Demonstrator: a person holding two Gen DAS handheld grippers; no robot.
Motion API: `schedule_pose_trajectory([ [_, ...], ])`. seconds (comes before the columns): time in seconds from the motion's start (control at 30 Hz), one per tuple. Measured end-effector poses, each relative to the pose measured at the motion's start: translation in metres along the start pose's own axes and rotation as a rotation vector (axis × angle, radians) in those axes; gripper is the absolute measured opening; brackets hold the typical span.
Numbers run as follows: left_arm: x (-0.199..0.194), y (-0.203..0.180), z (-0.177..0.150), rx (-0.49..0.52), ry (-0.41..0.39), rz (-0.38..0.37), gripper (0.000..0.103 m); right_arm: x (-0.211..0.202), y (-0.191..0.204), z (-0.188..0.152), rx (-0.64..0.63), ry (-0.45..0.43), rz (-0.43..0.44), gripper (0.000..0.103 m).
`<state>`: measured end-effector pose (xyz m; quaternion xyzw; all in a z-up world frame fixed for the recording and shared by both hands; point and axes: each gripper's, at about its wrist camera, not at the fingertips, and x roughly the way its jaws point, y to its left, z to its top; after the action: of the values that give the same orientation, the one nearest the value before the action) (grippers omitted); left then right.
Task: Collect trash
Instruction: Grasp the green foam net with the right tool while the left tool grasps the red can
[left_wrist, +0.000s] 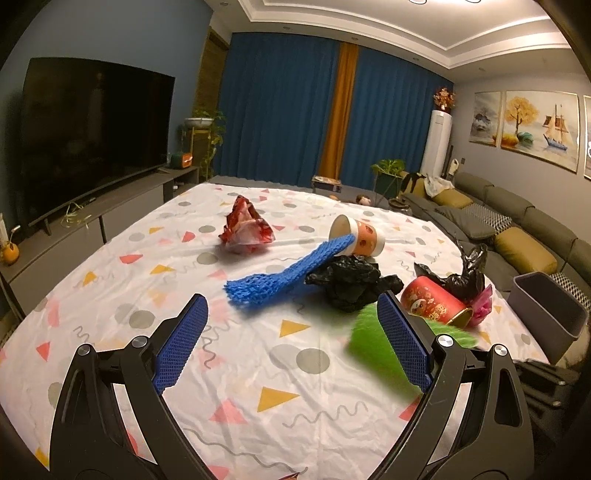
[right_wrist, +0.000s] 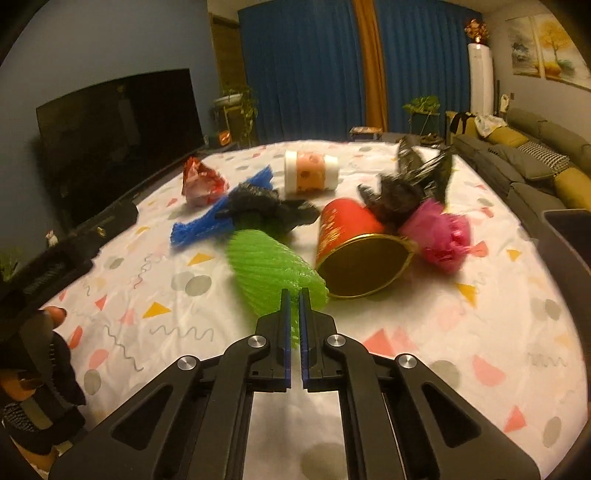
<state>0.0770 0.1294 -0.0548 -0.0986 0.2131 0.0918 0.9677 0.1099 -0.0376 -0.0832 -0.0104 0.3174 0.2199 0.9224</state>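
Note:
Trash lies on a table with a patterned cloth (left_wrist: 229, 362). My right gripper (right_wrist: 294, 295) is shut on the near end of a green foam net (right_wrist: 269, 262), which looks blurred in the left wrist view (left_wrist: 369, 343). My left gripper (left_wrist: 291, 310) is open and empty, just short of a blue foam net (left_wrist: 284, 280) and a black plastic bag (left_wrist: 351, 280). A red can (right_wrist: 354, 243) lies on its side right of the green net. Nearby lie a pink bag (right_wrist: 439, 232), a second black bag (right_wrist: 406, 188), a paper cup (right_wrist: 312, 171) and a red wrapper (right_wrist: 201, 181).
A grey bin (left_wrist: 550, 314) stands at the table's right edge, its rim also in the right wrist view (right_wrist: 569, 236). A TV (left_wrist: 92, 136) on a low cabinet is to the left, a sofa (left_wrist: 517, 229) to the right. My left gloved hand (right_wrist: 33, 362) shows at left.

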Motion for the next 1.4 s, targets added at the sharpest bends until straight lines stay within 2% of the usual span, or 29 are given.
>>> schedule_pose_trajectory([
  [0.1, 0.002, -0.006, -0.002, 0.005, 0.007, -0.017, 0.091, -0.017, -0.008, 0.001, 0.013, -0.036, -0.015, 0.005],
  [0.33, 0.006, -0.039, -0.008, 0.048, 0.025, -0.113, 0.091, -0.055, -0.029, 0.002, 0.046, -0.132, -0.077, 0.004],
  [0.43, 0.008, -0.06, -0.01, 0.089, 0.025, -0.162, 0.091, -0.07, -0.041, 0.002, 0.071, -0.173, -0.107, 0.004],
  [0.67, 0.03, -0.113, -0.022, 0.213, 0.091, -0.268, 0.087, -0.095, -0.071, 0.002, 0.131, -0.236, -0.161, 0.004],
  [0.73, 0.039, -0.122, -0.027, 0.237, 0.118, -0.278, 0.082, -0.101, -0.077, 0.001, 0.141, -0.248, -0.172, 0.004],
  [0.8, 0.052, -0.129, -0.028, 0.239, 0.175, -0.292, 0.07, -0.105, -0.08, 0.0, 0.147, -0.259, -0.183, 0.004],
  [0.83, 0.057, -0.129, -0.027, 0.229, 0.189, -0.297, 0.07, -0.107, -0.083, -0.001, 0.151, -0.263, -0.188, 0.004],
  [0.97, 0.08, -0.138, -0.027, 0.237, 0.255, -0.263, 0.055, -0.111, -0.091, -0.003, 0.163, -0.271, -0.198, 0.004],
  [1.03, 0.091, -0.14, -0.029, 0.243, 0.296, -0.253, 0.044, -0.112, -0.093, -0.004, 0.167, -0.275, -0.199, 0.004],
  [1.17, 0.099, -0.137, -0.031, 0.222, 0.337, -0.253, 0.017, -0.113, -0.098, -0.004, 0.173, -0.278, -0.206, 0.004],
  [1.3, 0.101, -0.131, -0.032, 0.2, 0.353, -0.24, 0.004, -0.115, -0.101, -0.005, 0.18, -0.281, -0.212, 0.004],
  [1.4, 0.098, -0.124, -0.031, 0.17, 0.348, -0.244, 0.002, -0.116, -0.102, -0.006, 0.185, -0.286, -0.215, 0.004],
])
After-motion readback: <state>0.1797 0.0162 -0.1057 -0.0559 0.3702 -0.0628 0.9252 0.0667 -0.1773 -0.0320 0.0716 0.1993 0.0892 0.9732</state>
